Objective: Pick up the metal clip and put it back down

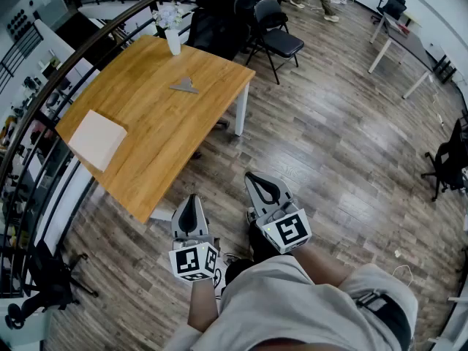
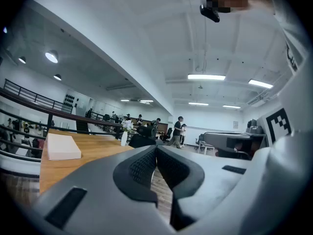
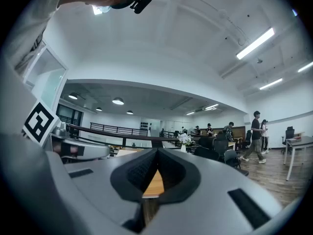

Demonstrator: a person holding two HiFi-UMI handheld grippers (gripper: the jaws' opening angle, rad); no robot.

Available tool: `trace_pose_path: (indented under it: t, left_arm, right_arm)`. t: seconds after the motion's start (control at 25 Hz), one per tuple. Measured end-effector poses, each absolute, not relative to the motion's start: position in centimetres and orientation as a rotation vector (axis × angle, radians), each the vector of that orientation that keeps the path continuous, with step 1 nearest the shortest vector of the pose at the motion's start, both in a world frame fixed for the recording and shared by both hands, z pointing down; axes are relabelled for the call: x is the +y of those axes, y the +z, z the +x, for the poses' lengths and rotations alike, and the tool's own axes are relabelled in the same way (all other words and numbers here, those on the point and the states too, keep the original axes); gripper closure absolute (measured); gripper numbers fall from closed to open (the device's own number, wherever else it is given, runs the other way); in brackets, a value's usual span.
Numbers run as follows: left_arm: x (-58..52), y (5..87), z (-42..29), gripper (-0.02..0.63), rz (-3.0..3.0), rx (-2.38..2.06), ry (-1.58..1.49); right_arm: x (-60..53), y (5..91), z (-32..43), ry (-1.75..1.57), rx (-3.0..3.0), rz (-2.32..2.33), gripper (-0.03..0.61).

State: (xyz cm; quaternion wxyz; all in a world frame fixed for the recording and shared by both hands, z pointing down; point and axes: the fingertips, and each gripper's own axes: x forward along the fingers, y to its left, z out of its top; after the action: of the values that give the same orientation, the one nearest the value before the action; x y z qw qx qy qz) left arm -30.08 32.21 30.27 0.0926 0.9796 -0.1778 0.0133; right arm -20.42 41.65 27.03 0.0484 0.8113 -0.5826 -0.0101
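Metal clip [image 1: 184,86]: flat grey triangle

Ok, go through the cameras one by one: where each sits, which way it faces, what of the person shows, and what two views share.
Head view: on the head, steeply down onto the light wooden table, left gripper and right gripper; forearm and pale shirt show.
Left gripper view: on that gripper, level along its shut jaws toward the table; the shirt top right.
Right gripper view: likewise, level toward the table; shirt top left.
Shared: both gripper views show the white vase of flowers.
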Motion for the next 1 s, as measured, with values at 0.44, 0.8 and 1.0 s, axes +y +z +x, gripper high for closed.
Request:
trace_pose_path:
  t: [0.44,0.8,1.0]
  left_arm:
    - [28.6,30.6,-17.8,0.588,2.938,-0.523,0.136]
    - [27.9,31.2,-5.7,0.588,2.952,-0.479,0.215]
    - [26.8,32.6,-3.2,0.588,2.943,-0.476,0.306]
  right_arm:
    - [37.6,27.4,-8.7,0.012,-1.9,2.516,0.552]
    - [36.3,29.7,3.0,0.119,-1.935,2.454,0.551]
    - [35.3,32.1,5.9,0.22,-1.945,2.446,0.551]
